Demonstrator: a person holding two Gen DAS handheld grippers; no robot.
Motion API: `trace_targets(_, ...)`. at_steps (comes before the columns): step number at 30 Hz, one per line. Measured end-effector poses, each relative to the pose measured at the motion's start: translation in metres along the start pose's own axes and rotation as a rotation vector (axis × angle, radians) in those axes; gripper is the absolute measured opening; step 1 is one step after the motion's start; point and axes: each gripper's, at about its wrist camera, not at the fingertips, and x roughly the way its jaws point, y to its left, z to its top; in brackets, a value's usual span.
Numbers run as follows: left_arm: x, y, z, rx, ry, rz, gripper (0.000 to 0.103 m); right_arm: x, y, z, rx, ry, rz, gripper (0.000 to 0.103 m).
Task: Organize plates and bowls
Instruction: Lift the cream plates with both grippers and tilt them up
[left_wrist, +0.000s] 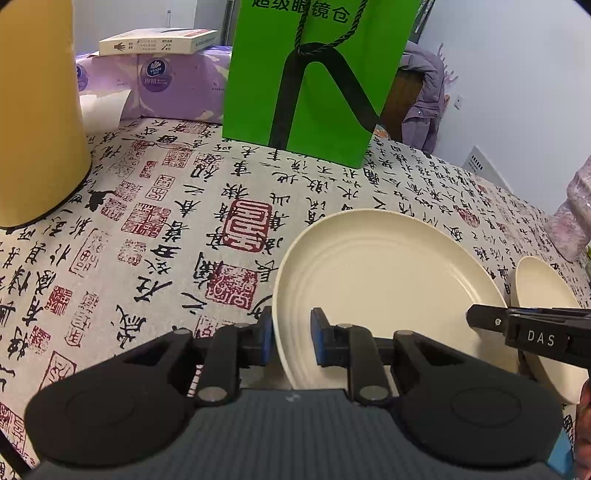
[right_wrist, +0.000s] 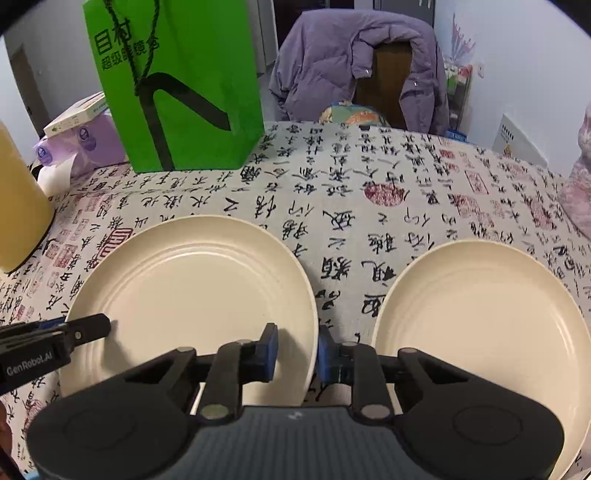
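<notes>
Both jaws nearly closed, straddling one plate (left_wrist: 388, 280) rim

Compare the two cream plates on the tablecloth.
The left plate has the left tool and right tool clamped on opposite rims; the right plate is untouched. The left plate lies nearer the green bag, the right plate farther. Both are round, cream, ringed.

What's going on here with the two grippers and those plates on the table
A person is working two handheld grippers on one cream plate on the calligraphy-print tablecloth. The left gripper straddles the plate's left rim and the right gripper its right rim, both jaws closed to a narrow gap around the edge. A second cream plate sits to the right, untouched. A green paper bag stands behind.
</notes>
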Motion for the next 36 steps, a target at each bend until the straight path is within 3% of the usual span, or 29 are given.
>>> trace_targets(4,-0.002,0.003,0.001,-0.010,-0.014,0.013,0.021,-0.004,0.002,0.000,-0.005,-0.027,0.008,0.015)
trace_targets(36,-0.067,0.015,0.018,-0.092,-0.220,0.003,0.021,-0.071,0.028,0.007,-0.007,-0.277,0.028,0.013)
